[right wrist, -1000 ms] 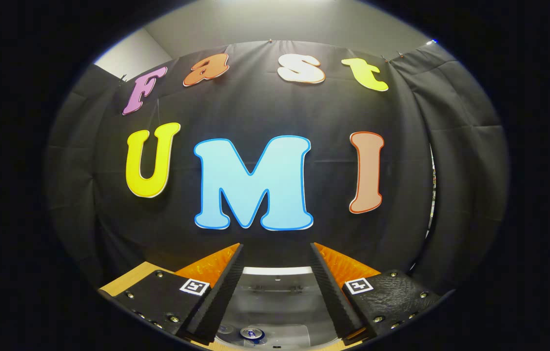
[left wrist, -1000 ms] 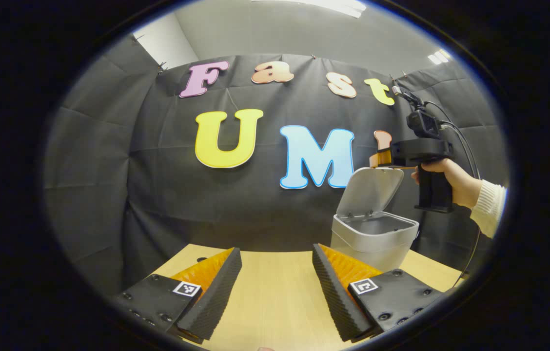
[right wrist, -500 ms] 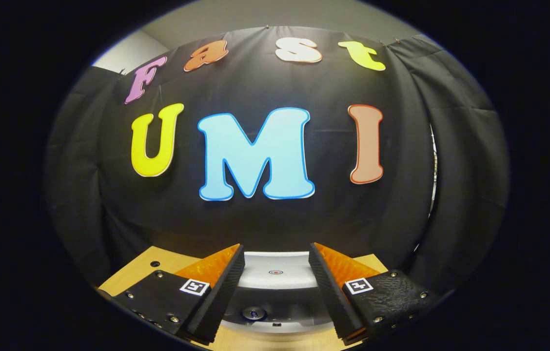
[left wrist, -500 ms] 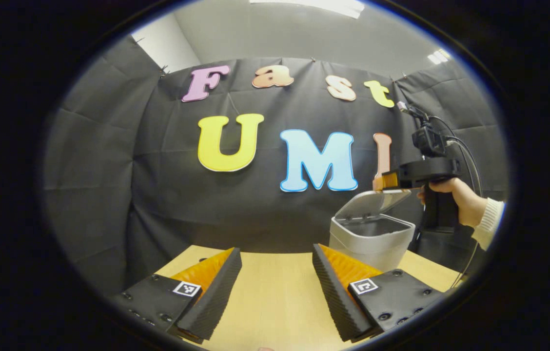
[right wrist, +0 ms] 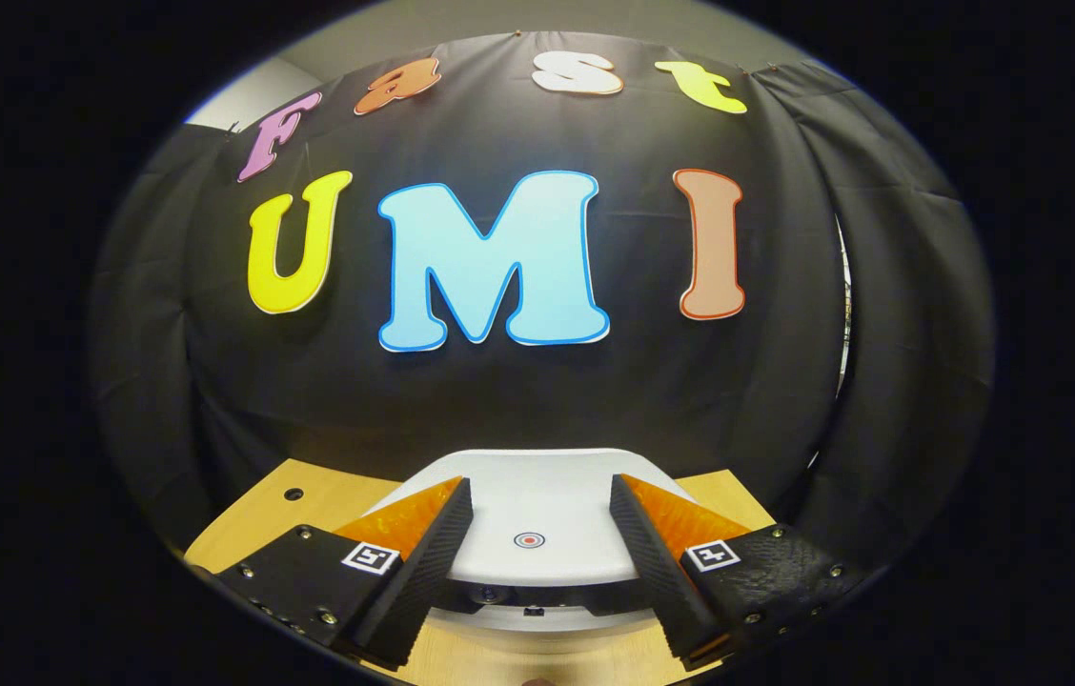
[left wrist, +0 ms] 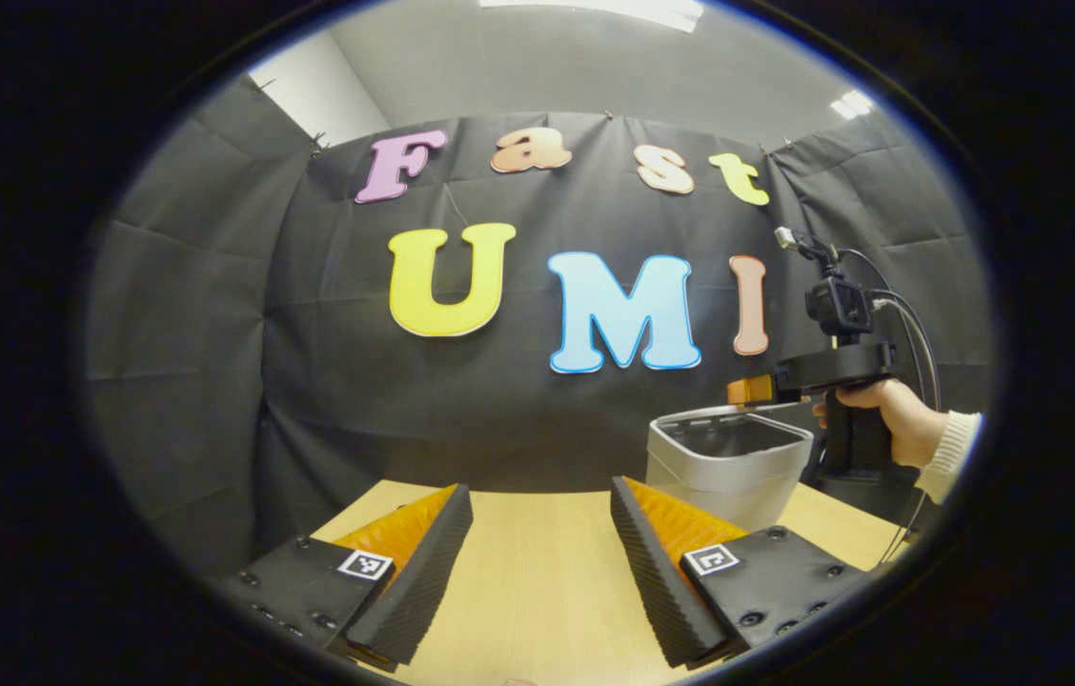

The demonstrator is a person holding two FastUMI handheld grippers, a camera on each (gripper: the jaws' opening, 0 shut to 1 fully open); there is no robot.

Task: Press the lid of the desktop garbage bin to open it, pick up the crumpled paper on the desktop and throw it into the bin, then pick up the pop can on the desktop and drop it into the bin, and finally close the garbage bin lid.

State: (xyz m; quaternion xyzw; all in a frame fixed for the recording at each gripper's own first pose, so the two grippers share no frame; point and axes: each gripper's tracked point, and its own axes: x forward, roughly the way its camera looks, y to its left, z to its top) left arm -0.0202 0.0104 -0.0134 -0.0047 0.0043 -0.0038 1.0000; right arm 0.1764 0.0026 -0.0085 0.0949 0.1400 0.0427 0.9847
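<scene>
Bin lid lowered almost flat, right tongs above it.

I see the right tongs (right wrist: 540, 543) released, spread over the lid (right wrist: 537, 510) of the garbage bin (left wrist: 730, 467), far right on the table (left wrist: 537, 572). My left tongs (left wrist: 542, 572) are released above bare table.

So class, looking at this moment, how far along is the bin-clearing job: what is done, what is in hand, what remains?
Done: a can top shows inside the bin, through the gap under the lid; no paper or can lies on the desk. In hand: the right gripper, jaws open, sits on the lid, which hangs just above the rim. Left: press the lid fully shut. The left gripper idles open over the desk.
</scene>
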